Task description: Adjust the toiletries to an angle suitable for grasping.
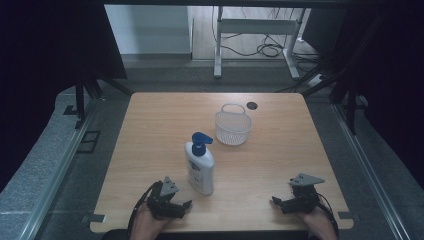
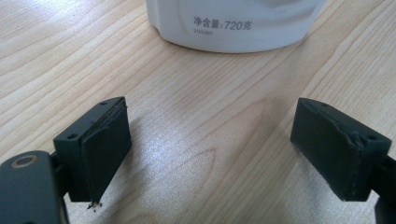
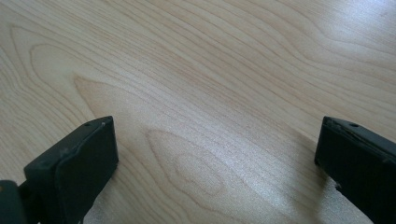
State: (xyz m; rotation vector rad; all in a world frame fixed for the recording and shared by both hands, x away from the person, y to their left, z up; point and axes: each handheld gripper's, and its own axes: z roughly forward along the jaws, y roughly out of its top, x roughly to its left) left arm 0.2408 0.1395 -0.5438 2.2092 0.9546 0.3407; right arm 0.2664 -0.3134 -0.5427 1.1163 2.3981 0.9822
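A: What's at the left?
B: The left gripper (image 1: 187, 204) rests on the desk (image 1: 150, 130), jaws spread, empty, near the upright lotion bottle (image 1: 200, 162).
A: Farther right?
B: A white basket (image 1: 233, 125) behind; the right gripper (image 1: 275, 201) gapes, empty.

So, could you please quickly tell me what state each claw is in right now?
Left claw: open, holding nothing, facing the pump bottle.
Right claw: open, holding nothing.

A light wooden table (image 1: 150, 135) carries a white pump bottle (image 1: 199, 167) standing near its middle front and a white wire basket (image 1: 233, 127) farther back, slightly right, apart from it.
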